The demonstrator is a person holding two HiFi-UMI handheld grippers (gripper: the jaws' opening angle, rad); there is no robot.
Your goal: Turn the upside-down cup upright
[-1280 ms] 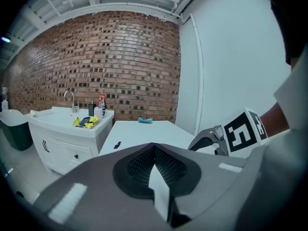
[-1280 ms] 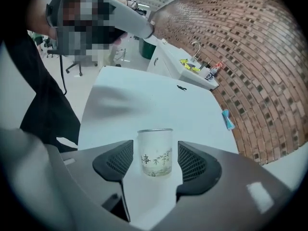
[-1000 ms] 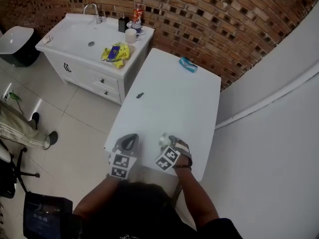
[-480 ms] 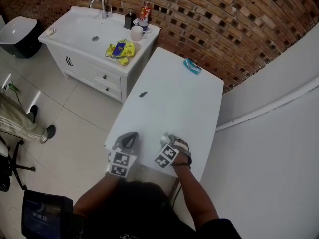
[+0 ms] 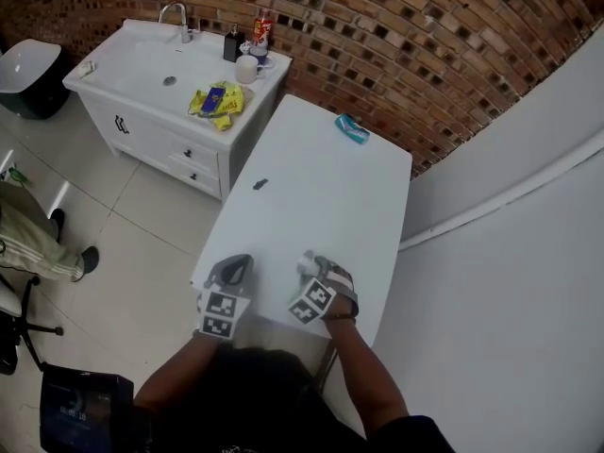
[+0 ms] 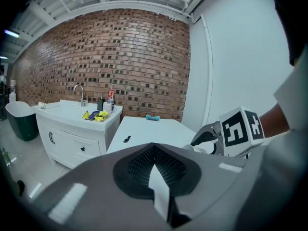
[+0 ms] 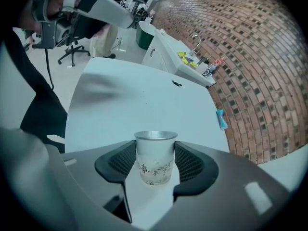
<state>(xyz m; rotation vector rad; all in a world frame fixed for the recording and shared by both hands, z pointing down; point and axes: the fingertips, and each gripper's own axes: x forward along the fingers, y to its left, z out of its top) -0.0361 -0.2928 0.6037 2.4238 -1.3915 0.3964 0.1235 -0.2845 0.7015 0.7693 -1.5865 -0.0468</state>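
left gripper (image 6: 155,150) sits at the near table edge, jaws together, nothing btwn them. it's parked, no job in this step. just beside it, right gripper (image 7: 155,147) points steeply down w/ the cup (image 7: 155,160) btwn its jaws. the pads look pressed on both flanks, high up near the top end, so i read it as clamped on the cup.

the cup is at the near end of the white table (image 5: 321,187), close to the person. it seems to stand on the tabletop, tho the jaw body crowds its lower end, so can't rule out it's just off the surface.

step in hand, imo: secure the grip before the flip. to do it well:
- keep the pads square on opposite sides
- squeeze firm, not hard, since the wall looks smooth & slightly tapered and could slide
- lift clear of the table first, then roll the wrist right over
- set it down flat, no drop

the cup's long axis runs up-down in the right gripper view, crosswise to the jaws' closing line, w/ no tilt i can see. the end facing up shows a flat grey disc w/ a thin pale rim. prob the base, i.e. mouth down & not yet turned, but can't be sure from this angle. ink marks & leaf sprigs face the camera.

farther out there's a small dark bit (image 5: 261,184) mid-table and a blue item (image 5: 351,128) at the far end. a white sink cabinet (image 5: 142,74) w/ yellow packs (image 5: 215,100) stands beside the table, then the brick wall (image 5: 425,45).
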